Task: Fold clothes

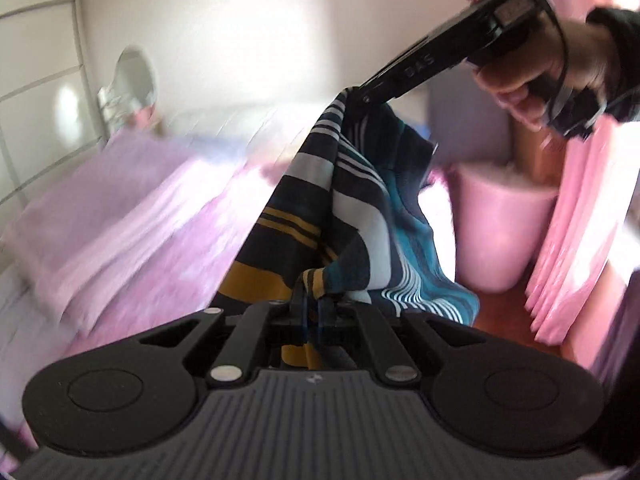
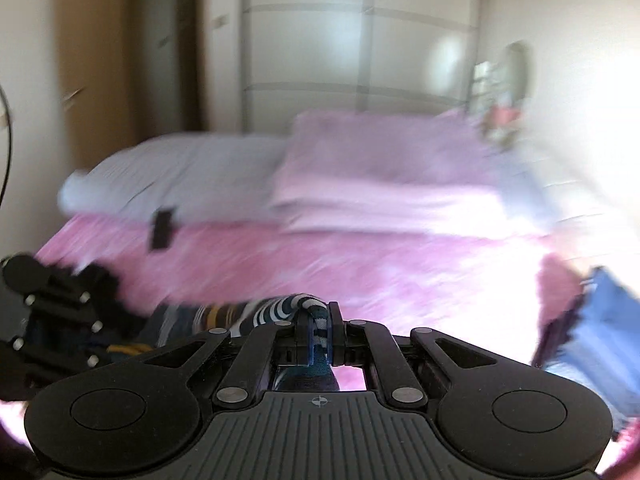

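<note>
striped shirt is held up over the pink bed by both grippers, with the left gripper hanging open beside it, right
Not quite: the left gripper is shut on the striped shirt, as the left wrist view shows. The rest holds: the right gripper also clamps it, and the shirt hangs above the pink bed.

I am looking out from each gripper, along its fingers and angled downward. The left wrist view is facing the bed (image 1: 132, 216) and a pink curtain (image 1: 580, 232), close behind the striped garment (image 1: 352, 200). The right wrist view is facing the bed (image 2: 360, 264) and wardrobe (image 2: 360, 48). Both are sharing bed and garment (image 2: 256, 312).
</note>
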Tool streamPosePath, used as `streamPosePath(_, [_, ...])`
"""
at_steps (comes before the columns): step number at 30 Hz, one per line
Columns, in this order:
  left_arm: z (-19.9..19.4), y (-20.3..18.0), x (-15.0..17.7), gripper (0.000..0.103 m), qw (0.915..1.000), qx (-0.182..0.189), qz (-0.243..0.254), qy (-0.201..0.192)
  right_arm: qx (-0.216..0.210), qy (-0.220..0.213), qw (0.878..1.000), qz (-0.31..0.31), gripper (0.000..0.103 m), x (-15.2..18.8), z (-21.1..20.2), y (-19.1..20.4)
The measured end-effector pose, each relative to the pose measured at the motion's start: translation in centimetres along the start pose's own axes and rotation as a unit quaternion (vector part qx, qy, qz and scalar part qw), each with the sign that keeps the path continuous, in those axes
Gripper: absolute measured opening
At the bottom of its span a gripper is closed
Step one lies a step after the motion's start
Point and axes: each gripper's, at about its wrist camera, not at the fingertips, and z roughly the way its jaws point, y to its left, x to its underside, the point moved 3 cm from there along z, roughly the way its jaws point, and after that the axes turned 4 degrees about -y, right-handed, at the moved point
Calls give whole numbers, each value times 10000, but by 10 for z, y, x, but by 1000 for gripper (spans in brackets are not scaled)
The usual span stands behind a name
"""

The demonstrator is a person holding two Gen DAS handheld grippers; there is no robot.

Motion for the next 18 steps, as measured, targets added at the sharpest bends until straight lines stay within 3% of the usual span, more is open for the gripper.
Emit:
streamPosePath(5, [3,3,-58,2,9956,302,120,-883,775,-815,9935,-196,4,-49,-48,-33])
streamPosePath(9, [2,7,-72,2,9930,138,-132,-1164,666,-1327,9848,-906,4,-90,-60,-25])
streamPosePath(14, [-2,32,-33,3,9929,-580,-786,-676,-168,-1329,9808,-1420,4,-109,-7,12])
streamPosePath(16, [-6,45,-4,6,9873,-1085,-1118,-304,-594,-1145,9794,-1556,4,-102,31,37])
streamPosePath(18, [-17,59,33,7,9750,-1692,-1423,206,-1072,-773,9760,-1729,4,-88,81,69])
